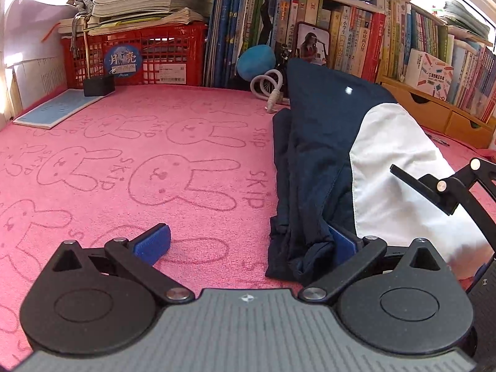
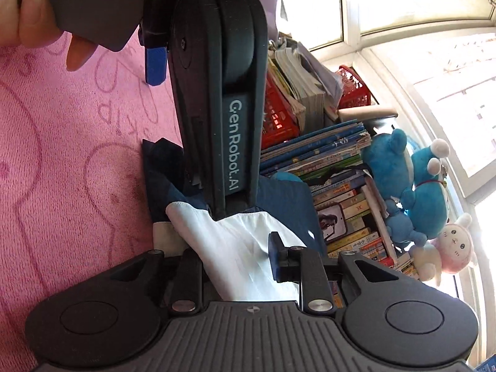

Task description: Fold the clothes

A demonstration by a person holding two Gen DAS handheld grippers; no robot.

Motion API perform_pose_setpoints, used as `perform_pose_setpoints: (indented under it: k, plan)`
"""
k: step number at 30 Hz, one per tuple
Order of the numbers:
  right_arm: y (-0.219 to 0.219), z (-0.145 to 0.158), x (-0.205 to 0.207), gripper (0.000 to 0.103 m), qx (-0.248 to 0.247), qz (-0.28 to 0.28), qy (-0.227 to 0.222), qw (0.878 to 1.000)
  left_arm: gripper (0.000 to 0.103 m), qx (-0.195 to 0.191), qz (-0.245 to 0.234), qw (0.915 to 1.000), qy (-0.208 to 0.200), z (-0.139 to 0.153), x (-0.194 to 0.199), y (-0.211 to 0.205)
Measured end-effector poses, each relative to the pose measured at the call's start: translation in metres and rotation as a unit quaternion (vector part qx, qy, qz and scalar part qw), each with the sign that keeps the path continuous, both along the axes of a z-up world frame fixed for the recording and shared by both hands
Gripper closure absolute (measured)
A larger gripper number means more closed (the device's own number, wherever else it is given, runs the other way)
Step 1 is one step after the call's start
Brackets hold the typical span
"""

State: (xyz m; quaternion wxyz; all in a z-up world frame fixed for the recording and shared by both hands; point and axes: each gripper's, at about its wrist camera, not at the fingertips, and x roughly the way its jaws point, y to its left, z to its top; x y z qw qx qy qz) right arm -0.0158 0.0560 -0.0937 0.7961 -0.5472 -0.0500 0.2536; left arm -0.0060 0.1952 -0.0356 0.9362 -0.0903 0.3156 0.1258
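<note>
Looking along the left gripper (image 1: 248, 245): jaws spread wide, one blue pad (image 1: 152, 244) lying bare on the pink bunny-print cover (image 1: 124, 142) at lower left, the other pad half buried under a hem of the navy-and-white garment (image 1: 313, 161) at lower right. Nothing being pinched there. Garment sitting bunched and partly raised in the right half of the frame, white panel facing the lens, navy folds trailing down onto the worktop. Peeking in at the right edge, a black arm of the right gripper (image 2: 226, 257). Switching to the right wrist view: jaws standing part open, white cloth lying between them, right pad clear of it, left pad hidden by cloth. Left gripper's body crossing the top centre, a hand (image 2: 34, 21) wrapped round its handle at upper left. Filling the background, books (image 1: 350, 28), a red crate (image 1: 145, 55), blue plush toys (image 2: 406, 183).
</note>
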Motion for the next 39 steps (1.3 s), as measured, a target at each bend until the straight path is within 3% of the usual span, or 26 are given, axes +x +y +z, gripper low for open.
perform_pose_setpoints:
  k: [15, 21, 25, 31, 37, 39]
  plan:
    - [-0.092, 0.012, 0.009, 0.057, 0.021, -0.117, 0.031, 0.992, 0.0, 0.012, -0.003, 0.9999, 0.01, -0.002, 0.004, -0.003]
    - [-0.122, 0.017, 0.01, 0.043, 0.042, -0.15, 0.051, 0.987, 0.0, 0.017, -0.011, 0.9997, 0.012, -0.003, 0.005, -0.005]
    - [-0.122, 0.019, 0.015, 0.043, 0.07, -0.17, 0.08, 0.98, 0.0, 0.016, -0.01, 0.9998, 0.012, -0.003, 0.005, -0.005]
    - [-0.126, 0.036, 0.019, 0.043, 0.139, -0.207, 0.169, 0.954, 0.0, 0.011, -0.006, 0.9999, 0.009, -0.002, 0.002, -0.001]
    - [-0.127, 0.033, 0.004, 0.042, 0.142, -0.195, 0.16, 0.957, 0.0, 0.011, -0.009, 0.9999, 0.009, -0.002, 0.0, 0.004]
    - [-0.128, 0.034, 0.001, 0.042, 0.153, -0.198, 0.169, 0.953, 0.0, 0.015, -0.007, 0.9998, 0.011, -0.002, 0.001, 0.003]
